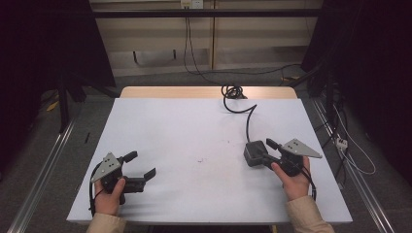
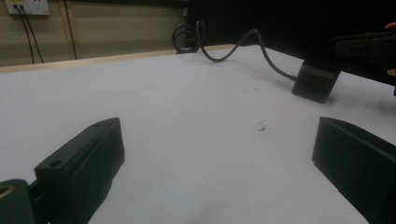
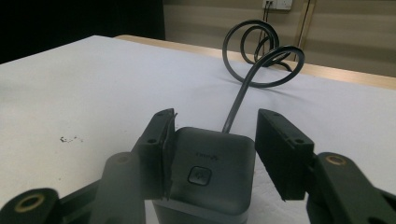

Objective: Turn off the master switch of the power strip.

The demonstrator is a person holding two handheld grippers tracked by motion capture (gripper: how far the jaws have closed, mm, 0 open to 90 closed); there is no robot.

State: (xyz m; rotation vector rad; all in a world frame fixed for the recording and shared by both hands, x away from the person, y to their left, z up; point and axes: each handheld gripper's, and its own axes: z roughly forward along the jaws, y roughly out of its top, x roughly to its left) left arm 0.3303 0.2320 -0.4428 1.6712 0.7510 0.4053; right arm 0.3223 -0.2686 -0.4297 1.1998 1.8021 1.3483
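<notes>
I have the right gripper (image 3: pixel 212 154) straddling the black box (image 3: pixel 210 175), left pad touching, right pad clear, to centre it, while the left gripper (image 1: pixel 141 165) waits spread wide at eight o'clock.

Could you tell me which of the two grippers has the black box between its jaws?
The right gripper: its jaws flank the black box with the cable. The left gripper gapes over bare table.

In the right gripper view, the picture's lower edge cuts off the base of the black box (image 3: pixel 212 175), and its small logo is too tiny for us to read. Its cable (image 1: pixel 232 92) coils at the bench's (image 1: pixel 160 126) far edge, its end hidden from us.
</notes>
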